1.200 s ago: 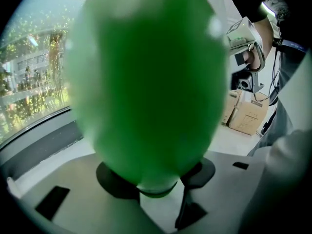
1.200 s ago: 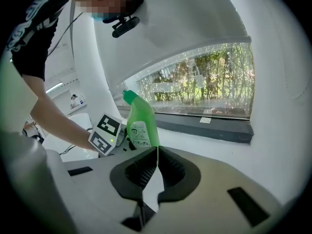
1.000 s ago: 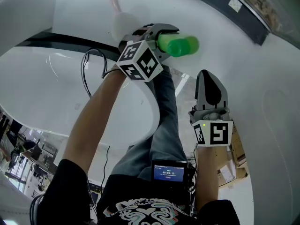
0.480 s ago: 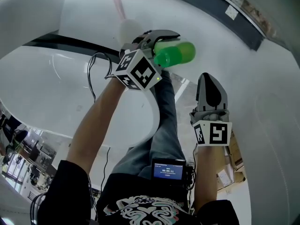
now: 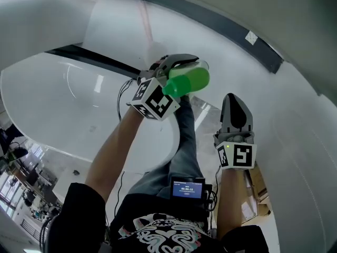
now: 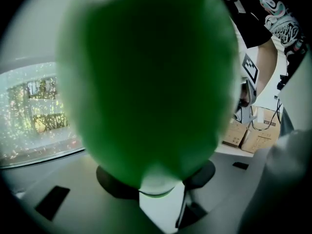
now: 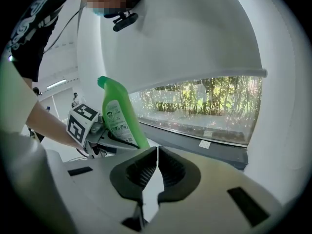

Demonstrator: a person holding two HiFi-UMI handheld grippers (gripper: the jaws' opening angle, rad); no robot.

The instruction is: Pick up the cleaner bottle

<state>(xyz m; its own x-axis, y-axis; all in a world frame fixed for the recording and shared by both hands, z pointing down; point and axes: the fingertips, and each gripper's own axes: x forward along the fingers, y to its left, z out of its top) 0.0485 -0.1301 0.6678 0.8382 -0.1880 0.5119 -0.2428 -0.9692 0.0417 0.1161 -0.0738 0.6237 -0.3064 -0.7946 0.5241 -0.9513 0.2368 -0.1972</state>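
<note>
The green cleaner bottle [image 5: 188, 80] hangs in the air in front of me, with my left gripper [image 5: 180, 69] shut on its body. In the left gripper view the bottle [image 6: 146, 82] fills nearly the whole picture, blurred, and hides the jaw tips. The right gripper view shows the bottle [image 7: 118, 115] tilted with its cap up and its white label facing out, held by the left gripper [image 7: 108, 136]. My right gripper [image 5: 235, 103] hovers lower right of the bottle and apart from it. Its jaws meet at the tips [image 7: 157, 152] with nothing between them.
A white curved surface [image 5: 79, 104] with a dark band [image 5: 221, 28] surrounds me. A long window with greenery [image 7: 204, 104] runs behind the bottle. Cardboard boxes [image 6: 251, 135] stand on the floor. A black cable [image 5: 124, 91] trails from the left gripper, and a small screen [image 5: 187, 189] sits at my waist.
My left gripper has risen with the bottle still in it, and the bottle has tipped a little. The right gripper rose slightly and stayed shut.
</note>
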